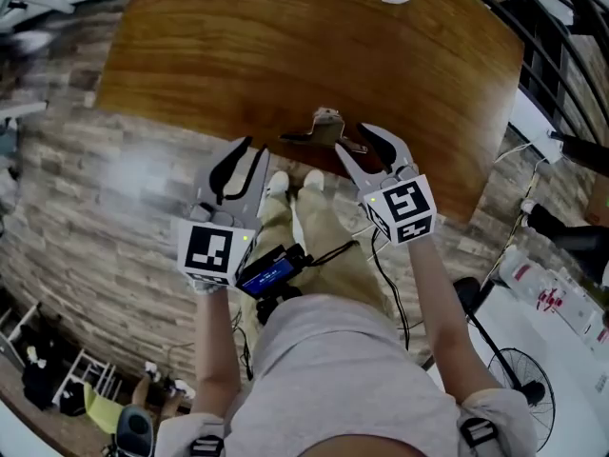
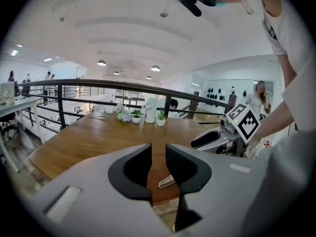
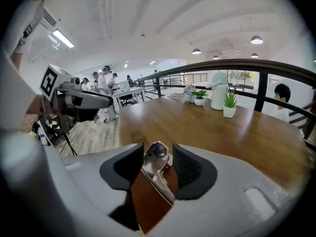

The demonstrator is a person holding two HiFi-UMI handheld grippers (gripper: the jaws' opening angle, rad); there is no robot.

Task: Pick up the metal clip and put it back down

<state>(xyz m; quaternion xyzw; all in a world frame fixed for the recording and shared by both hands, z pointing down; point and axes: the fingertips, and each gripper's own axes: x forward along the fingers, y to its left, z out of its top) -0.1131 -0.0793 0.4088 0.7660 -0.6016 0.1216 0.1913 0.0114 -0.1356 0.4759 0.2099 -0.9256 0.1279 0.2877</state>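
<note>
A person stands over a wooden table (image 1: 285,46) with a two-jaw gripper in each hand, seen from above and from a camera on each gripper.

The right gripper (image 1: 350,142) points forward and down at the table edge nearest the person. Its jaws stand wide apart, and the metal clip (image 3: 157,154) sits in the gap between them, its shiny rounded end pointing away from the gripper. The pads flank the clip closely on both sides but do not appear to clamp it. The clip looks to be resting on the table, not lifted.

The left gripper (image 2: 158,152) hangs just to the left of the right one, a little further back from the table. Its jaws are drawn in to a narrow slit with nothing between them. Through that slit the clip shows further ahead and slightly right.

This looks like the moment around the grasp, with the right jaws straddling the clip on the table; whether the clip is about to be taken or already set back down cannot be told. If it is the pick-up, the next move calls for closing squarely on the clip's raised metal and lifting straight up, since smooth metal can slip or twist in the pads.
</note>
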